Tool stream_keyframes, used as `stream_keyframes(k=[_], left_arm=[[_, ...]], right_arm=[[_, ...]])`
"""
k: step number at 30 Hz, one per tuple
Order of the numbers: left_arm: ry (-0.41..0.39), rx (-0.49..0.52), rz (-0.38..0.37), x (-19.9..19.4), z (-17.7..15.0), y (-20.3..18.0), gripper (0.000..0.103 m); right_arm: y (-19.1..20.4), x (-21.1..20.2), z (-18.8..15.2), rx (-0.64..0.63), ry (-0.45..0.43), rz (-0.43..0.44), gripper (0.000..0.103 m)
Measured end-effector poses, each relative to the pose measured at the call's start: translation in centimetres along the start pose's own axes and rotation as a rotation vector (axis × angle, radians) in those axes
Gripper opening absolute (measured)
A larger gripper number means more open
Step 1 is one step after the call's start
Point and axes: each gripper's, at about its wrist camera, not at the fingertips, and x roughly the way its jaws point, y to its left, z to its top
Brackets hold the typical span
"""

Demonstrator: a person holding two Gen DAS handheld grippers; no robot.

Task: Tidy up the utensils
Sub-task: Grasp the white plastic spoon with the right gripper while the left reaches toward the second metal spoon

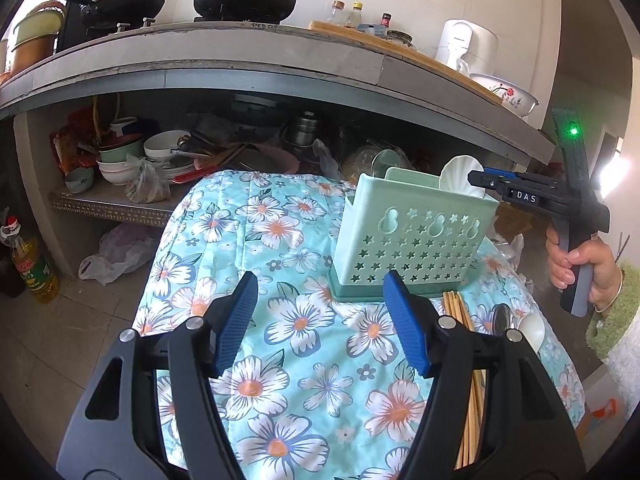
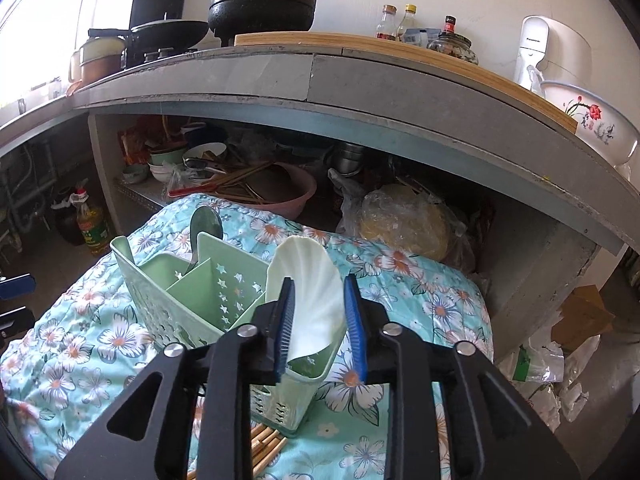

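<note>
A mint green utensil caddy (image 1: 412, 236) with star cut-outs stands on a floral cloth (image 1: 280, 240); it also shows in the right wrist view (image 2: 188, 304). A white shell-shaped spoon (image 2: 308, 300) stands in its right compartment, and a metal spoon (image 2: 206, 224) in the far one. My right gripper (image 2: 320, 320) is open with its blue pads either side of the white spoon, seen beside it in the left wrist view (image 1: 486, 184). My left gripper (image 1: 320, 320) is open and empty above the cloth. Wooden chopsticks (image 1: 460, 316), a metal spoon (image 1: 502, 318) and a white spoon (image 1: 534, 330) lie on the cloth.
A concrete counter (image 1: 280, 56) with pots, bottles and a white appliance overhangs a shelf crowded with bowls (image 1: 164, 152). An oil bottle (image 1: 34, 268) and plastic bags (image 1: 116, 252) sit on the floor at left. A pink basin (image 2: 280, 192) sits behind the cloth.
</note>
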Motion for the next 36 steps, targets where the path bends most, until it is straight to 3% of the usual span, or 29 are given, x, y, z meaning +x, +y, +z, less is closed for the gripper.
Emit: stream_keyframes(k=[5,10,18,21,26,31,36], left_arm=[[0.0,0.0,0.001,0.0,0.0,0.0,0.063],[-0.001,-0.002,0.0,-0.1,-0.1,0.0,0.063],[0.001,0.011,-0.027,-0.5,-0.4,-0.8,0.063],[0.01,0.023,-0.043,-0.5,-0.7,-1.3,0.063],[0.03,0.044,-0.082,-0.4,-1.2,-2.7,0.063],[0.049,0.09,-0.133,-0.2,-1.8,-4.9,0.063],[0.076,0.142,-0.176,0.1,-2.5,-7.2,0.063]], right_arm=[[-0.4,-0.6,0.0,0.028,-0.011,0.012,0.041],[-1.6,-1.7,0.0,0.099,-0.033,0.037,0.044],[-4.9,-7.5,-2.1,0.294,-0.099,0.119,0.05],[-6.5,-9.7,-4.7,0.384,-0.08,0.149,0.051],[-9.1,-11.1,-11.4,0.567,0.028,0.19,0.052],[-10.3,-9.9,-18.9,0.732,0.167,0.238,0.052],[-10.9,-7.8,-22.7,0.795,0.236,0.255,0.052]])
